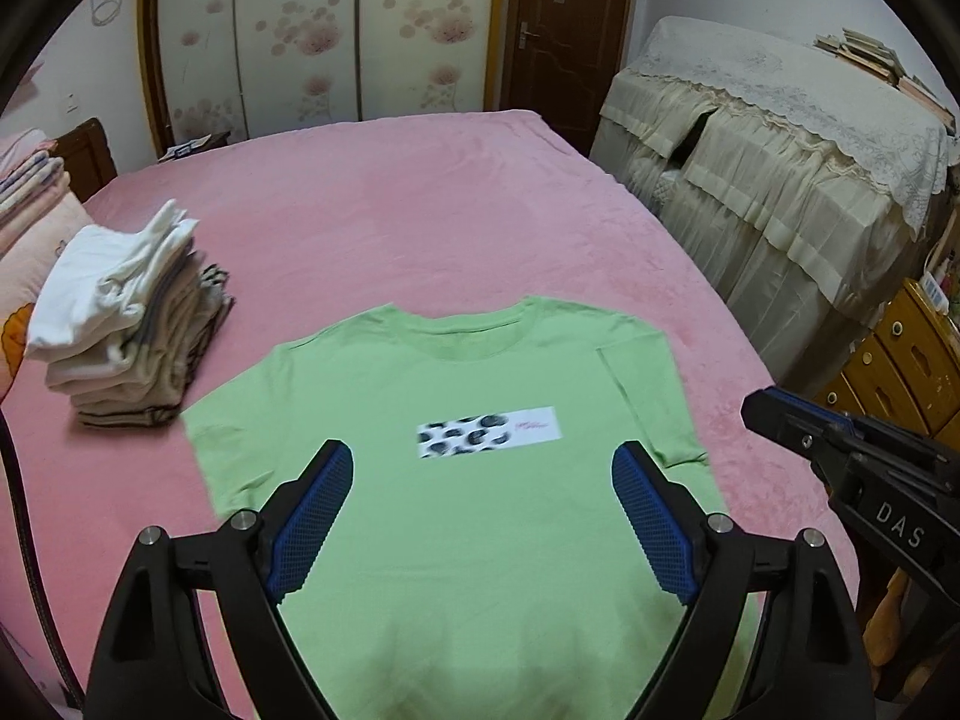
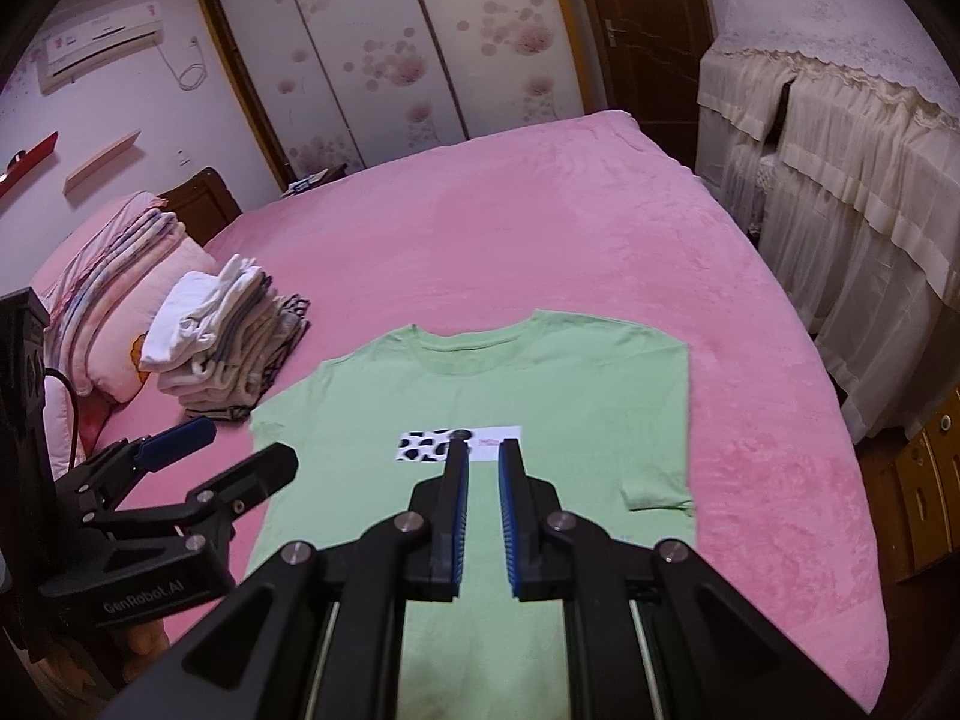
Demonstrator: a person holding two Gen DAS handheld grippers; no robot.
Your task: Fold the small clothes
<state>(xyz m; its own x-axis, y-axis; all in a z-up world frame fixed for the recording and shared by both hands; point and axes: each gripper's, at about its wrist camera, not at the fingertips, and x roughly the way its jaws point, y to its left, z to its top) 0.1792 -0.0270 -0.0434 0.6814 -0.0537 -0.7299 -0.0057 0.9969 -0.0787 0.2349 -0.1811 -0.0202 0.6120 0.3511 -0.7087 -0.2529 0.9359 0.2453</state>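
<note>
Left gripper: jaws wide, nothing between them, hovering above the shirt. Right gripper: jaws narrow, almost closed, gripping nothing. Below both lies the green T-shirt, spread flat and face up on the pink bed, print panel showing, both sleeves out. To its left stands a stack of folded clothes. Judged progress: several garments done; this shirt not yet folded, all folds remaining.
</note>
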